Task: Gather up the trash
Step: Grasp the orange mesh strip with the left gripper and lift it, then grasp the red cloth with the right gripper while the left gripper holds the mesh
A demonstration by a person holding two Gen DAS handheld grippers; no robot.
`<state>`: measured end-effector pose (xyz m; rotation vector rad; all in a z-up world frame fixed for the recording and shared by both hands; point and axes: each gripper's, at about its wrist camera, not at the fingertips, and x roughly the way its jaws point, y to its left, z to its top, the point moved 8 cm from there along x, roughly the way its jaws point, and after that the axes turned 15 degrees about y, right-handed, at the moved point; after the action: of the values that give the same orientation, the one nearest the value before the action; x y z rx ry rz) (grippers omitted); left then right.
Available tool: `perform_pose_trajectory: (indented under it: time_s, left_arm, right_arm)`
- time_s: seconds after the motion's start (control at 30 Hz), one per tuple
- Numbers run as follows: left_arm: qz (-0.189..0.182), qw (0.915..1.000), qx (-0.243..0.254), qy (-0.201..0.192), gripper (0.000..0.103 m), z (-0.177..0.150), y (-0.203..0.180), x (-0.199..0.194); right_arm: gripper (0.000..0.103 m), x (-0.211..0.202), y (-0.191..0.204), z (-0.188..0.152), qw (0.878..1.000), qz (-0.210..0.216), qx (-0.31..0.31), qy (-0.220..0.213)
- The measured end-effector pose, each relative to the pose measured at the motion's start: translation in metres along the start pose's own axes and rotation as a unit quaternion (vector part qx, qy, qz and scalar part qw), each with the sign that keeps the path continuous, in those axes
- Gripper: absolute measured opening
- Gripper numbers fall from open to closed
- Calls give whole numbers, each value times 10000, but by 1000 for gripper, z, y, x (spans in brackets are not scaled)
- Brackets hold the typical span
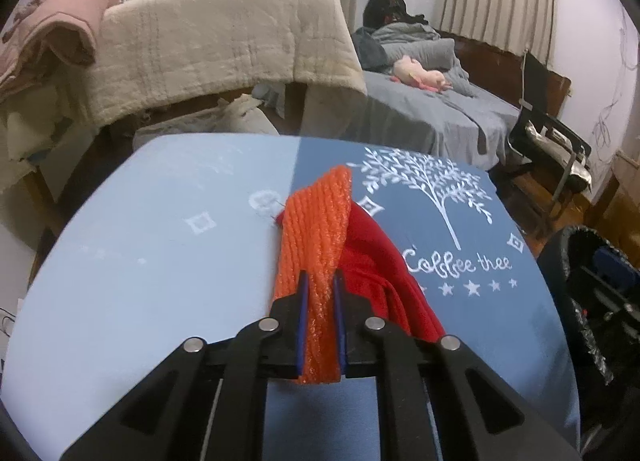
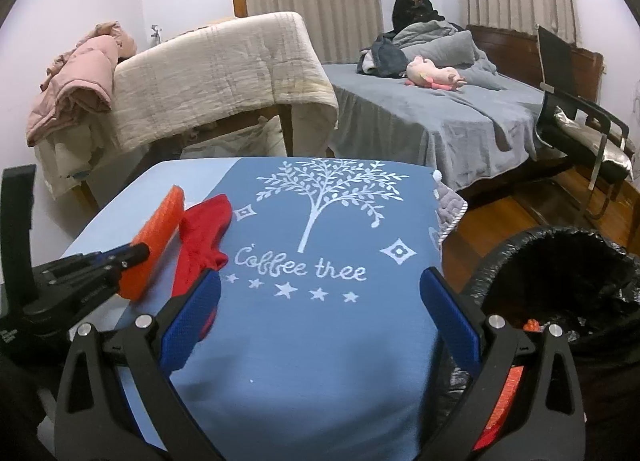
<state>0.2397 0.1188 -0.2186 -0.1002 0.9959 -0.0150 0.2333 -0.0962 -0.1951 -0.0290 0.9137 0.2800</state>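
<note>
Left wrist view is showing the left tool (image 1: 320, 289) pinching an orange foam net (image 1: 314, 245), its blue pads pressed against both sides of the strip. The foam net is sticking out past the tips toward the far side of the table (image 1: 140, 261), which is wearing a blue cloth with a white tree print. A red cloth (image 1: 376, 257) is lying just right of the foam net, touching it, its near part running under the tool's right arm. At the right edge, a bin lined with a black bag (image 1: 592, 301) is standing beside the table.

In the right wrist view, the right tool (image 2: 320, 301) is hanging over the near part of the table with its jaws spread wide and nothing between them. The left tool (image 2: 132, 253) is reaching in from the left, gripping the orange foam net (image 2: 158, 237), which is tilting up off the table. The red cloth (image 2: 204, 237) is lying beside it on the table. The bin (image 2: 560, 273) is sitting on the floor to the right, close to the right tool.
</note>
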Motion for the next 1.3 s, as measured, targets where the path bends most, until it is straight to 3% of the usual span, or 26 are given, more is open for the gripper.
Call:
perform_pose_trajectory:
  time_s: [0.47,0.73,0.87,1.03,1.13,1.23,1.3]
  left_arm:
    - [425,9985,-214,-252,11,2,57,-25]
    - [537,9976,-374,-220,11,-2,84,-23]
    - [576,9972,-413,-218,11,-3,93,-23]
    - [574,9971,-464,-191,11,-6,102,-22]
    - [565,9971,-475,-184,11,-7,104,-21]
    - [562,9972,-468,-167,11,-8,103,-21]
    - [544,9973,-465,-162,11,-8,103,-21]
  right_arm:
    - [97,27,56,31,9994,277,-187,-47]
    - [96,65,95,33,9982,295,-445,290]
    - [84,82,110,30,9966,332,-551,513]
    - [76,96,122,26,9941,363,-646,787]
    - [66,103,128,22,9922,380,-734,937]
    - [49,107,131,19,9901,435,-785,1082]
    - [31,107,131,17,9894,435,-797,1131]
